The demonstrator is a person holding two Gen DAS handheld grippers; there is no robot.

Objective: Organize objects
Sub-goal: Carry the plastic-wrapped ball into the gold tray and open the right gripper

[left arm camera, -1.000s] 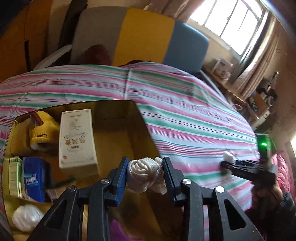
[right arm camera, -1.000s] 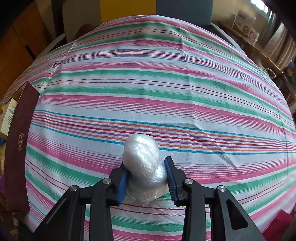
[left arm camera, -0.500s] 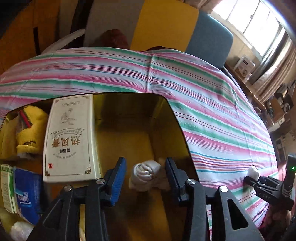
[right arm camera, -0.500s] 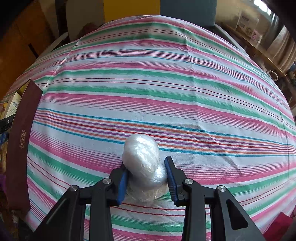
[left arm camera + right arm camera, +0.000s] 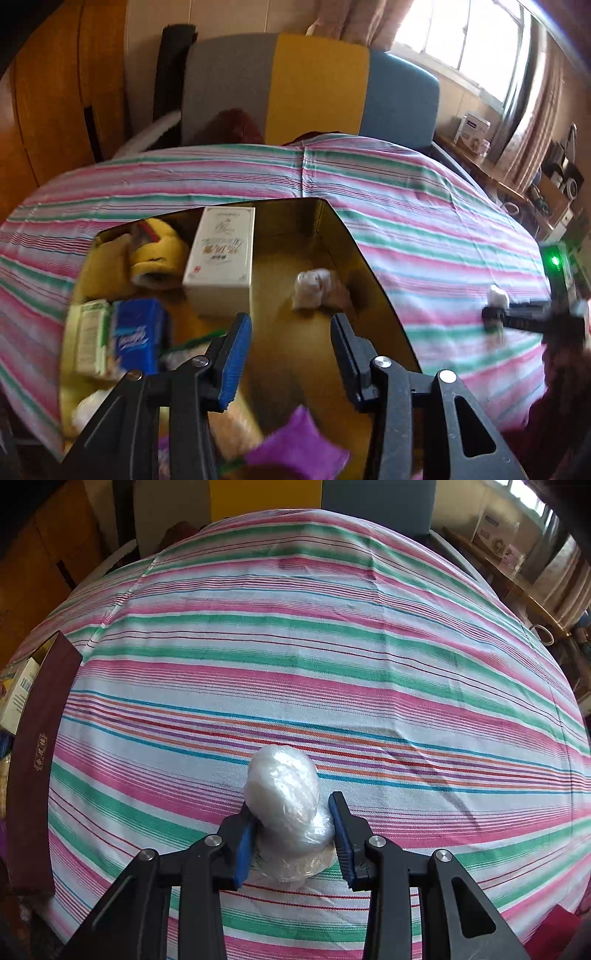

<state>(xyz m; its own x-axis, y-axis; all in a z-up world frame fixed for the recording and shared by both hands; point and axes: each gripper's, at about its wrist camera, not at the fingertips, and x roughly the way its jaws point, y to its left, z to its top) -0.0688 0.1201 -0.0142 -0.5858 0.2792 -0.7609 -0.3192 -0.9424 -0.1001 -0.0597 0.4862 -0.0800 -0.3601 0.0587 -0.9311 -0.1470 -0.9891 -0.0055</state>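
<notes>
Gripping the plastic-wrapped bundle [image 5: 284, 805], the right hand-held gripper [image 5: 293, 836] waits to box it; the left hand-held gripper [image 5: 291, 354] gapes empty, rope knot [image 5: 314, 290] dropped inside the box [image 5: 373, 280].

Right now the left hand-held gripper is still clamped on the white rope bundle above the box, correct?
No. In the left wrist view the left hand-held gripper has just opened and holds nothing; the white rope bundle lies inside the box, beyond its fingertips.

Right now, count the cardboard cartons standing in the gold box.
3: a white carton at the back middle, a blue tissue pack front left, and a green-and-white carton touching its left side. Others may hide beneath the left gripper.
</notes>
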